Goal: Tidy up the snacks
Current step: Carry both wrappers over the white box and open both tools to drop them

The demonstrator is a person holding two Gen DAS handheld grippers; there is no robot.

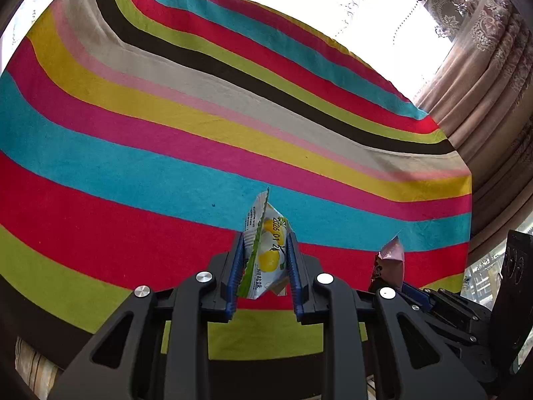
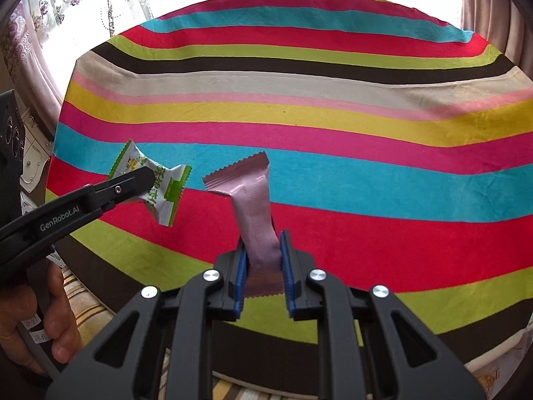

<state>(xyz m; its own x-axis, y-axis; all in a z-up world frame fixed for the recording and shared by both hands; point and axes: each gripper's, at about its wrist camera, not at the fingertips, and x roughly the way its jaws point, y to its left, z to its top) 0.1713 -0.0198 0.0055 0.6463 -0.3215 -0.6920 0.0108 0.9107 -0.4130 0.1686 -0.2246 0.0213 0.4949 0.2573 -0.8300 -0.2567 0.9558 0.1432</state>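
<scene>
My left gripper (image 1: pixel 265 238) is shut on a white and green candy packet with yellow fruit print (image 1: pixel 265 250), held above the striped tablecloth (image 1: pixel 166 153). The same packet (image 2: pixel 156 186) and the left gripper (image 2: pixel 146 175) show at the left of the right wrist view. My right gripper (image 2: pixel 263 238) is shut on a pink snack bar wrapper (image 2: pixel 253 206), which sticks up and leans left above the cloth. The pink wrapper (image 1: pixel 391 260) also shows at the lower right of the left wrist view.
The round table carries a cloth with bright stripes (image 2: pixel 333 126). Patterned curtains (image 1: pixel 483 66) hang behind it at a bright window. A hand (image 2: pixel 40 316) holds the left gripper's handle. A striped seat cushion (image 2: pixel 90 303) lies below the table edge.
</scene>
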